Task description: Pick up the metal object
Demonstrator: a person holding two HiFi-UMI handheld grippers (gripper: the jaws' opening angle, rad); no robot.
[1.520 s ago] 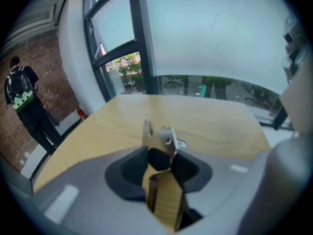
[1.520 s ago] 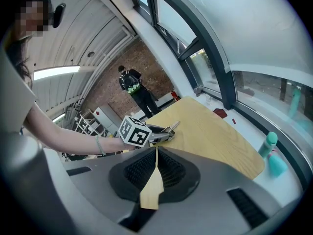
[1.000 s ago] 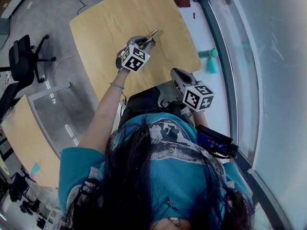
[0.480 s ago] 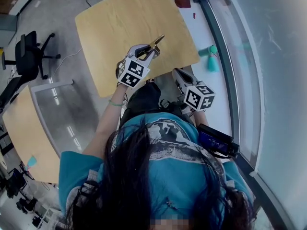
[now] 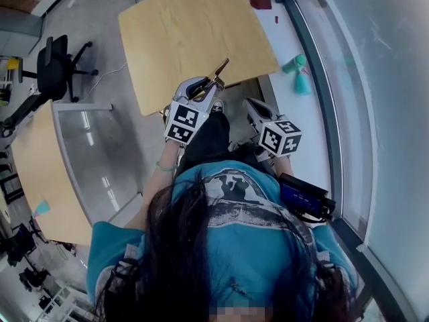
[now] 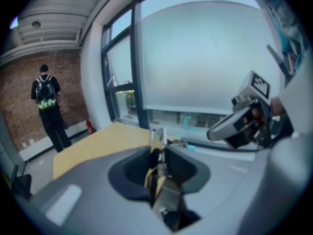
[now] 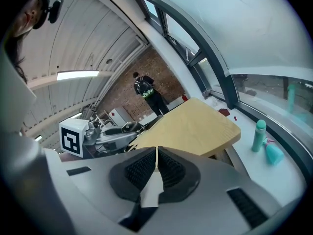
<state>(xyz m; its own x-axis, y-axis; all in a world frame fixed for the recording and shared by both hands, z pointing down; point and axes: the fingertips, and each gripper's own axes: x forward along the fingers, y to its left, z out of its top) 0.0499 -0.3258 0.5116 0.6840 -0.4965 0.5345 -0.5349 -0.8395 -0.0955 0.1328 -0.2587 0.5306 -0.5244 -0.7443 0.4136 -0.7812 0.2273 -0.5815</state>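
Observation:
My left gripper (image 5: 206,86) is shut on the metal object (image 5: 218,69), a slim brass-coloured piece that sticks out past the jaws and hangs in the air just off the near edge of the wooden table (image 5: 188,32). In the left gripper view the metal object (image 6: 155,173) sits pinched between the dark pads, its pale tips pointing forward. My right gripper (image 5: 249,103) is beside it, close to the person's body, with its jaws (image 7: 156,155) closed together and nothing in them. It shows as the right gripper (image 6: 230,126) in the left gripper view.
Two teal bottles (image 5: 298,62) and a dark red item (image 5: 260,0) lie on the white ledge by the window. An office chair (image 5: 57,62) and a second wooden table (image 5: 40,173) stand to the left. A person with a backpack (image 6: 46,102) stands far off.
My left gripper has come back off the tabletop toward the person's body, with the metal object raised in its jaws. The right gripper has stayed close to the body.

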